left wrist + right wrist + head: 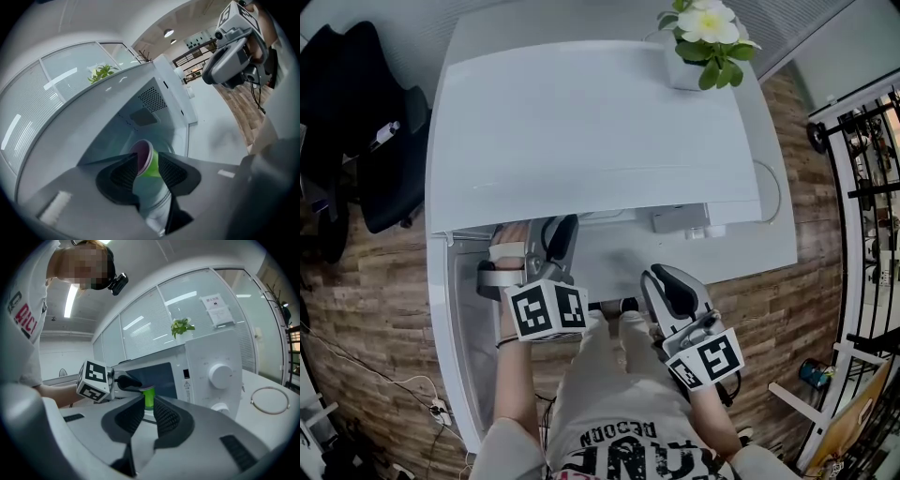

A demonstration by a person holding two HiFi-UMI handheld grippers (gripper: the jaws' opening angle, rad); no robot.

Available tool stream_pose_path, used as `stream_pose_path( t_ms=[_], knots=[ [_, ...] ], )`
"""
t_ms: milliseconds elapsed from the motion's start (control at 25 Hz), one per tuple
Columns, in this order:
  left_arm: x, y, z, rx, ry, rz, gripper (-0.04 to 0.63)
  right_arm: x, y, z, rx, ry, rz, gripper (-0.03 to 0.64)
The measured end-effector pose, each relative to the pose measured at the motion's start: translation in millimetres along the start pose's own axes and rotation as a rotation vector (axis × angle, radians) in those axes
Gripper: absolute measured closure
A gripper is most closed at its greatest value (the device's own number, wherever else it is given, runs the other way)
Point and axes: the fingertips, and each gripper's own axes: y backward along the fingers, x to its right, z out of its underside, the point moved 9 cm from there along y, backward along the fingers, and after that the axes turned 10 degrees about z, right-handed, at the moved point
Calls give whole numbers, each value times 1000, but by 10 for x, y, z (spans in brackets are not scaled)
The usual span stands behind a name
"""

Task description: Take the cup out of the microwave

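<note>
Since the door (455, 356) is swung out to the left, the microwave (591, 131) cavity faces the near edge of the desk (759, 253). That is why the left hand-held gripper (539, 246) can go straight in from the front.

Cup (146, 161): green outside, dark pinkish inside. It stands upright on the cavity floor, about mid-width of the opening as the right gripper view shows it, and is not out yet. It looks tilted in the left gripper view, but the whole scene leans there, so that is probably the camera, not the cup.

Left hand-held gripper: jaws spread wide, one on each side of the cup's upper part, with the rim showing between the tips. The pads sit close to the wall and may be brushing it, but no squeeze shows. I read it as set wide to get around the cup, grip not made. It angles down into the cavity, likely to take the cup near the rim.

Right hand-held gripper (667, 286): hangs at the desk's near edge, in front of the knob (220, 373) panel and well apart from the cup. Its jaws are partly apart with a narrow gap and nothing in it. The cup only shows far beyond through that gap. It is probably parked clear, since one gripper should do for a light cup and the opening leaves little room for two.

A plant (708, 37) sits at the far right corner of the microwave top and plays no part here.
</note>
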Motion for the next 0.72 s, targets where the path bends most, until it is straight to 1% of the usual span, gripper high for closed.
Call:
stream_pose_path(
  t_ms=[200,440,560,720],
  knots=[
    [7,-81,39,-38,-56,28,445,23,5,0,3,-15,11,549],
    [31,-131,60,-77,-98,32,448,33,-2,8,5,-22,20,549],
    [23,-116,48,-93,-118,17,480,32,-5,6,5,-24,24,549],
    [3,-112,35,-93,-140,6,516,27,-14,9,3,-21,28,549]
  ],
)
